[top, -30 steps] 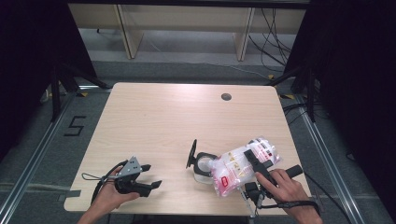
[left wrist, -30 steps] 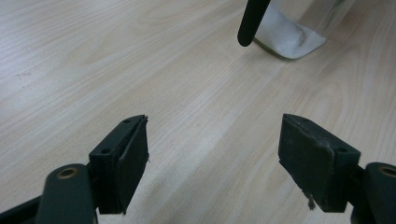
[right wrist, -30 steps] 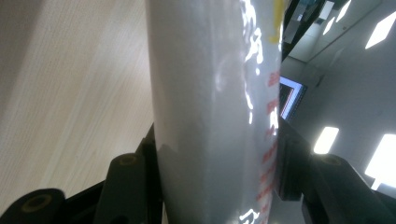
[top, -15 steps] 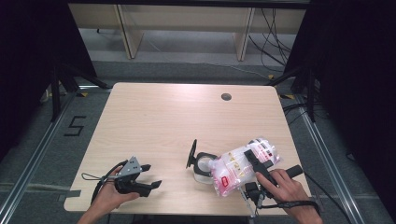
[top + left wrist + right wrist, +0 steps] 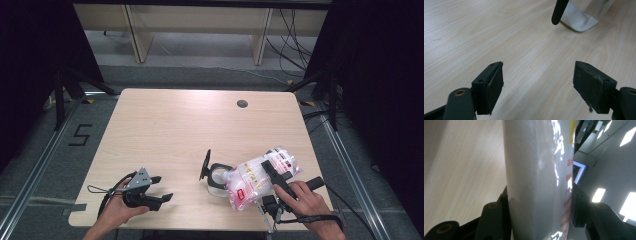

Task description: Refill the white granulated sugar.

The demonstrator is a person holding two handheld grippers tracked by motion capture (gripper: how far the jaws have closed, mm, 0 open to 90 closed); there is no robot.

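Down at the near right of the worktop (image 5: 165, 125), the right tongs (image 5: 272, 172) pinch a clear plastic bag (image 5: 255, 181) with red print and white contents. In the right gripper view both black jaws press flat against the bag (image 5: 536, 182), one on each side, and the bag stands up between them with the wood grain off to one side. From above, the bag lies tilted, its near end just past the person's right hand (image 5: 305, 197) and its far end pointing away toward the worktop's right edge.

Touching the bag's left side is a small white cup-like container (image 5: 217, 181) with a black hinged lid (image 5: 205, 164) standing up; what exactly it is I cannot quite make out at this size. Its black lid edge and pale base (image 5: 579, 20) also show at the top of the left gripper view.

Well to the left of the bag, the left tongs (image 5: 162, 189) rest low over bare wood in the person's left hand (image 5: 117, 212), jaws spread wide with nothing between them. A dark round hole (image 5: 242, 104) sits far beyond the bag, near the worktop's back edge.
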